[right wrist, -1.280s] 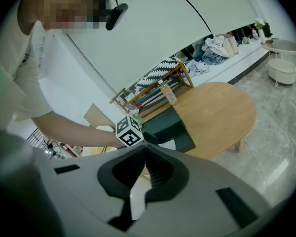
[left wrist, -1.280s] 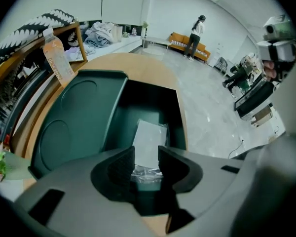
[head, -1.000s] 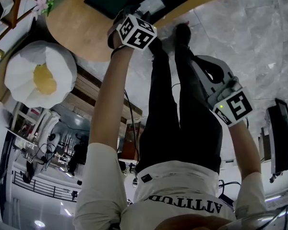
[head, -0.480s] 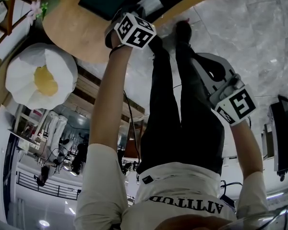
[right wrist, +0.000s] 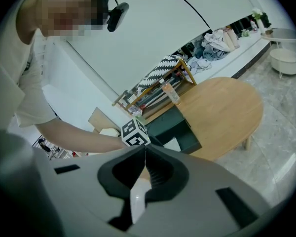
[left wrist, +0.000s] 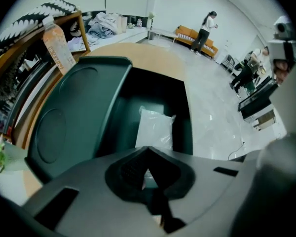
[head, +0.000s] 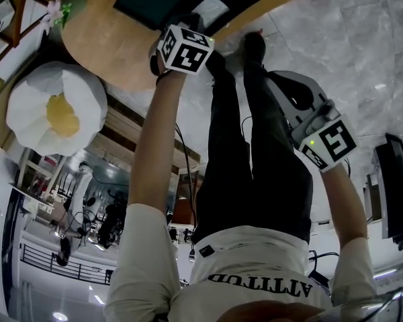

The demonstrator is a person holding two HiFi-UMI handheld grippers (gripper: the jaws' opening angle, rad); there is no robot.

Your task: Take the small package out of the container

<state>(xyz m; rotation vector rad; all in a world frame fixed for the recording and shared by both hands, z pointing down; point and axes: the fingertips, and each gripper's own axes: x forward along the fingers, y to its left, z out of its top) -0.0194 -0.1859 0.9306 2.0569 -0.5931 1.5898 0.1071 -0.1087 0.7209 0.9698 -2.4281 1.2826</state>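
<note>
left gripper [left wrist: 147, 151] is clamped tight at the near edge of the package [left wrist: 155, 130], which lies in the container [left wrist: 138, 85]. can't tell if it caught the film, so i'd lift slow. right gripper [right wrist: 144, 152] is closed and empty.

Your left arm [head: 151, 146] stretches forward, left hand-held gripper [left wrist: 147, 151] with jaws together; your right hand-held gripper [right wrist: 144, 152] stays back, jaws together too.

The head view looks steeply down. The left gripper view is close above the container [left wrist: 138, 88]; the right one, farther, shares it.
</note>
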